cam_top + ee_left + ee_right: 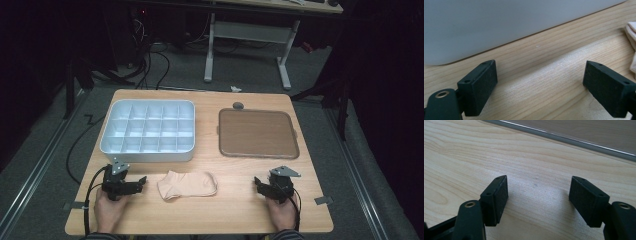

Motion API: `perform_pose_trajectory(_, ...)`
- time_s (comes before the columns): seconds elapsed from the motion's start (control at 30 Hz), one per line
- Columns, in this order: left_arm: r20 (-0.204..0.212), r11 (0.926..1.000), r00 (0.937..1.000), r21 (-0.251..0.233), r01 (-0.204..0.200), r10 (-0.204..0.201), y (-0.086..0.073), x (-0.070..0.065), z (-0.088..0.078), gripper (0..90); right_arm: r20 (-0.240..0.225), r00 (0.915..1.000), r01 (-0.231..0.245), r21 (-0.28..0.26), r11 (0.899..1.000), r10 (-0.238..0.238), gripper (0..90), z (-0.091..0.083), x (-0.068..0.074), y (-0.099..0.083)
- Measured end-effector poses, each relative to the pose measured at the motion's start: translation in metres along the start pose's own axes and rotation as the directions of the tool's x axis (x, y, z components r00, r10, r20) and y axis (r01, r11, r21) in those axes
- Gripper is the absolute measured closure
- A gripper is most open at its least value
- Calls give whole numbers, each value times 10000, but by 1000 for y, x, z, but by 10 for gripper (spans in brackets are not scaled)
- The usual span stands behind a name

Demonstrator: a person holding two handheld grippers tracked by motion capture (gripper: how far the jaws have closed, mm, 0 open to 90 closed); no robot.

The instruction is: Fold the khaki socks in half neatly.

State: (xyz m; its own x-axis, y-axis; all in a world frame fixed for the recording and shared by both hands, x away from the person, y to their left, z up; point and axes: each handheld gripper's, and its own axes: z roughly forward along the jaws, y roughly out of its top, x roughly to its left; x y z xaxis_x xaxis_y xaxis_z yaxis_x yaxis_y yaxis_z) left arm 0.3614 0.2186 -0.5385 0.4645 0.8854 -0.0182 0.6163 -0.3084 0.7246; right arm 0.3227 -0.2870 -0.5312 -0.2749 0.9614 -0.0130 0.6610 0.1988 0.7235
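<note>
A pale peach sock [187,184] lies flat near the table's front edge, between my two grippers; its edge shows at the right of the left gripper view [632,37]. My left gripper [141,182] rests on the table just left of the sock, open, nothing between its jaws [540,86]. My right gripper [258,182] rests to the sock's right, open and empty [539,200], with bare wood between its jaws.
A white compartment box [148,131] stands at the back left; its wall [499,25] is close ahead of the left gripper. A brown tray [257,133] sits at the back right, its rim [564,138] ahead of the right gripper. The wooden table [225,205] ends near my hands.
</note>
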Motion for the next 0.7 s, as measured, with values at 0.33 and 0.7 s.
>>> perform_pose_trajectory(0.33, -3, 10000, 10000, 6, -6, 6, 0, 0, 0, 125, -4, 10000, -7, -1, 10000, 7, 316, 0, 0, 0)
perform_pose_trajectory(0.7, -114, 9999, 9999, -104, 91, -92, 0, -1, -1, 173, -12, 10000, -15, -4, 10000, 15, 317, 0, 0, 0)
